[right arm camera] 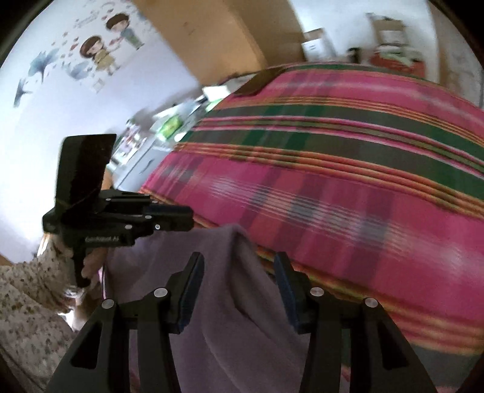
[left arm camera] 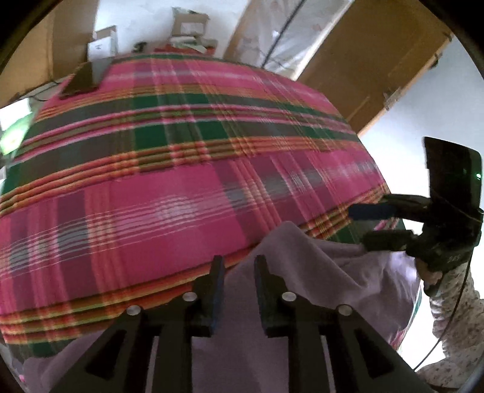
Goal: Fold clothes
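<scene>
- Here the left gripper (left arm camera: 239,266) has its two fingers close together with a fold of the lavender garment (left arm camera: 305,272) rising between them; whether the pads actually pinch the cloth cannot be told.
- The right gripper (right arm camera: 239,266) holds its fingers wide apart, the same garment (right arm camera: 224,305) draped loosely through the gap without being clamped.
- In the left wrist view, the right gripper (left arm camera: 360,223) shows at the right edge, fingers parted, the lower one touching the garment's edge.
- The garment lies bunched at the near edge of a bed covered by a pink, green and orange plaid cover (left arm camera: 181,157), hanging partly over the side.
- A patterned sleeve (right arm camera: 27,305) appears behind the left gripper.
- At the far side of the bed stand cardboard boxes (left arm camera: 189,22); their contents cannot be made out.
- Cartoon stickers (right arm camera: 103,48) decorate the wall.
</scene>
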